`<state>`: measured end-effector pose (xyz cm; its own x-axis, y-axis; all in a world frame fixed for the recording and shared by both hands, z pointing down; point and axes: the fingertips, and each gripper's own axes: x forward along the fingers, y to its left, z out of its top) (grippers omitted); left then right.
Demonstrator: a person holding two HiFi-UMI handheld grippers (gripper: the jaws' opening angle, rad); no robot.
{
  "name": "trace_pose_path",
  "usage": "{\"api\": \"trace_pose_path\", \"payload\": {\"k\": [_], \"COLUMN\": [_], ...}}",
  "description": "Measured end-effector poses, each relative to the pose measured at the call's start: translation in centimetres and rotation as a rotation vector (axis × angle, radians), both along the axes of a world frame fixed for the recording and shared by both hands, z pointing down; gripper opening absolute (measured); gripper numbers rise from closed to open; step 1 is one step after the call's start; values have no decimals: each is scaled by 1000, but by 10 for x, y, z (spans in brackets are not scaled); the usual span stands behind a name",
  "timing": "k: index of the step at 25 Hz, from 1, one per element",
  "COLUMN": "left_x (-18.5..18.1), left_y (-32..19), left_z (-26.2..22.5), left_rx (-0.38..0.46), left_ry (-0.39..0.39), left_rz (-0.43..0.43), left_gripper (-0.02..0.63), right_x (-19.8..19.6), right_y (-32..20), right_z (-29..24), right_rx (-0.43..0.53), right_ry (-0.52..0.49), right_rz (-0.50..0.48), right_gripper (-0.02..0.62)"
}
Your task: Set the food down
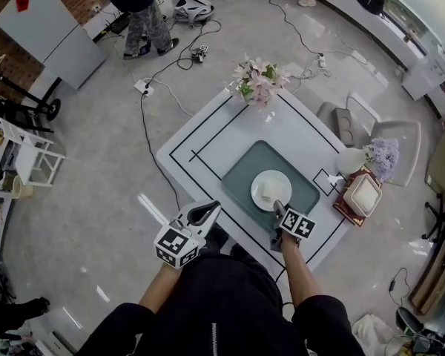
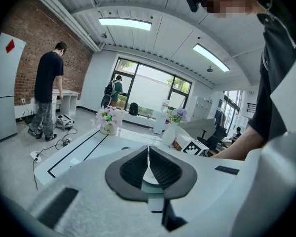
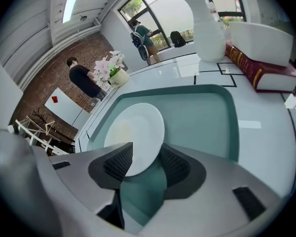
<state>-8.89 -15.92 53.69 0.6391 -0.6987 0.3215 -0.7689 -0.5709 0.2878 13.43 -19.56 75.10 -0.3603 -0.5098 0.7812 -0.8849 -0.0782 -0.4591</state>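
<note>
A white plate [image 1: 282, 182] with a pale block of food [image 1: 268, 192] rests on the teal placemat [image 1: 241, 173] of the white table [image 1: 208, 136]. My right gripper [image 1: 277, 206] is at the plate's near rim, angled down. In the right gripper view the plate [image 3: 143, 127] lies flat on the placemat [image 3: 197, 117], its near rim between the spread jaws of my right gripper [image 3: 142, 162]; the pads do not clamp it. My left gripper [image 1: 208, 212] hovers off the table's near-left corner; its pads meet, with nothing between them [image 2: 148, 154].
A pot of pink flowers [image 1: 258, 80] stands at the table's far edge. At the right edge are a white vase [image 1: 352, 160] and a red book [image 1: 362, 195] with a white box on it. A chair [image 1: 371, 132] stands beyond. Cables cross the floor.
</note>
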Motion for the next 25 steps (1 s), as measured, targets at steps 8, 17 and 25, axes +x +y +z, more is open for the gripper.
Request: {"api": "trace_pose_path", "payload": {"k": [8,17,25], "left_x": [12,46,86], "left_y": [5,17,40], "left_z": [-2,-6,-11], "left_rx": [3,18,35], "left_ry": [0,-5,-15], "left_rz": [22,78,98], "left_gripper": [15,15,15], "right_x": [5,-1,2], "right_y": [5,22,64], "right_z": [-13,-65,-116], "right_rx": [37,247,432], "right_ry": [-16,110,109], "right_rz": [-2,-202,-274], "right_gripper": [164,164,96]}}
